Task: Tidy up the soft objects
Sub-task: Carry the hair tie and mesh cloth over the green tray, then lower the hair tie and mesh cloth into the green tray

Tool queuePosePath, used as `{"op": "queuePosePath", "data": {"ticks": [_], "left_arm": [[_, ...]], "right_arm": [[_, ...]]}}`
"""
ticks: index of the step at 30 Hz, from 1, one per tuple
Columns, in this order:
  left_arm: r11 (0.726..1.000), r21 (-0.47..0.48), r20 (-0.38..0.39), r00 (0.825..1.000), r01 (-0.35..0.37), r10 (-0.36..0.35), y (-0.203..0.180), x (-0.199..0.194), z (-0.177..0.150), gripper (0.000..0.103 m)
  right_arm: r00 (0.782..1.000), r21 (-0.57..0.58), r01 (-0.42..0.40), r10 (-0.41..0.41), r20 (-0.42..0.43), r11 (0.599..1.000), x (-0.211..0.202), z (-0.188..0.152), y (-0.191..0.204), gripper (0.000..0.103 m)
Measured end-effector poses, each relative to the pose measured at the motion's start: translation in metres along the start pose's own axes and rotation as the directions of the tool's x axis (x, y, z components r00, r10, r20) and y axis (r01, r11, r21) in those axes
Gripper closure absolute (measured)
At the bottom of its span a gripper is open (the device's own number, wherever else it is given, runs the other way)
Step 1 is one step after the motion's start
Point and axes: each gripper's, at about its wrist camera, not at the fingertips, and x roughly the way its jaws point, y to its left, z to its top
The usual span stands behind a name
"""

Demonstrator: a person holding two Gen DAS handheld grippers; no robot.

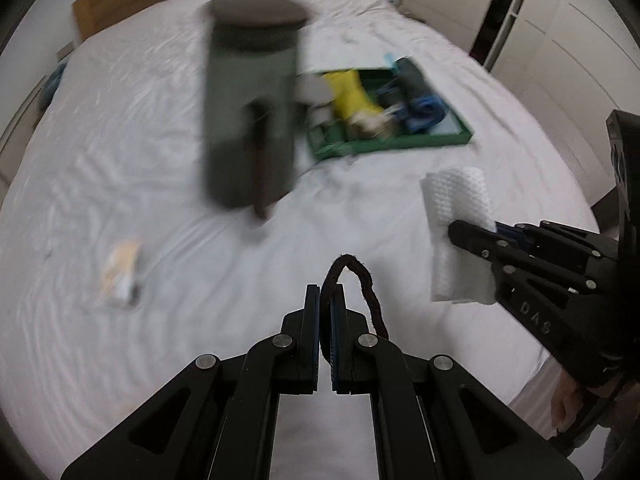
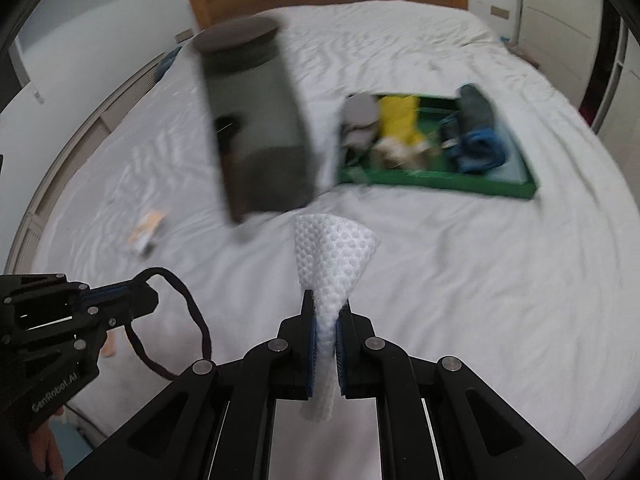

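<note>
While the left gripper (image 1: 325, 294) pinches a dark cord (image 1: 362, 280), the right gripper (image 2: 327, 310) clamps a white cloth (image 2: 334, 256).

Both wrist views look steeply down, sharing the bed (image 1: 120, 184).

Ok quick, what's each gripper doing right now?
Left gripper: shut on dark cord.
Right gripper: shut on white textured cloth.

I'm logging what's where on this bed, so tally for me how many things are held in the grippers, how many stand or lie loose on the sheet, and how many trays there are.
Held in grippers: 2, dark cord in the left gripper, white cloth in the right gripper
Loose on the sheet: 2, dark canister, small packet
Trays: 1, green tray
Total: 5
</note>
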Motion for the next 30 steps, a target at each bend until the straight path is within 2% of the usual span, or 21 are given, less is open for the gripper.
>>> {"op": "queuePosePath", "data": {"ticks": [5,8,14,17,22,30], "left_arm": [[0.999,0.034,0.059,0.998,0.005,-0.007,-0.053,0.029,0.062,0.101],[1.000,0.030,0.093,0.996,-0.010,0.008,-0.067,0.046,0.098,0.101],[0.998,-0.034,0.144,0.988,-0.049,0.053,-0.075,0.088,0.173,0.101],[0.996,-0.051,0.156,0.985,-0.072,0.079,-0.074,0.108,0.198,0.101],[0.990,-0.076,0.158,0.979,-0.121,0.131,-0.068,0.136,0.222,0.101],[0.978,-0.091,0.108,0.975,-0.185,0.195,-0.056,0.173,0.228,0.101]], "right_arm": [[0.999,-0.014,0.036,-0.035,0.041,0.999,0.000,0.031,-0.060,0.096],[0.996,-0.023,0.052,-0.050,0.070,0.998,0.006,0.054,-0.091,0.096],[0.990,-0.019,0.068,-0.065,0.126,0.997,0.026,0.099,-0.138,0.096],[0.986,-0.029,0.072,-0.067,0.153,0.997,0.040,0.121,-0.150,0.096],[0.986,-0.041,0.054,-0.047,0.159,0.998,0.083,0.140,-0.162,0.096],[0.992,-0.066,0.016,-0.008,0.127,0.998,0.150,0.164,-0.171,0.096]]}}
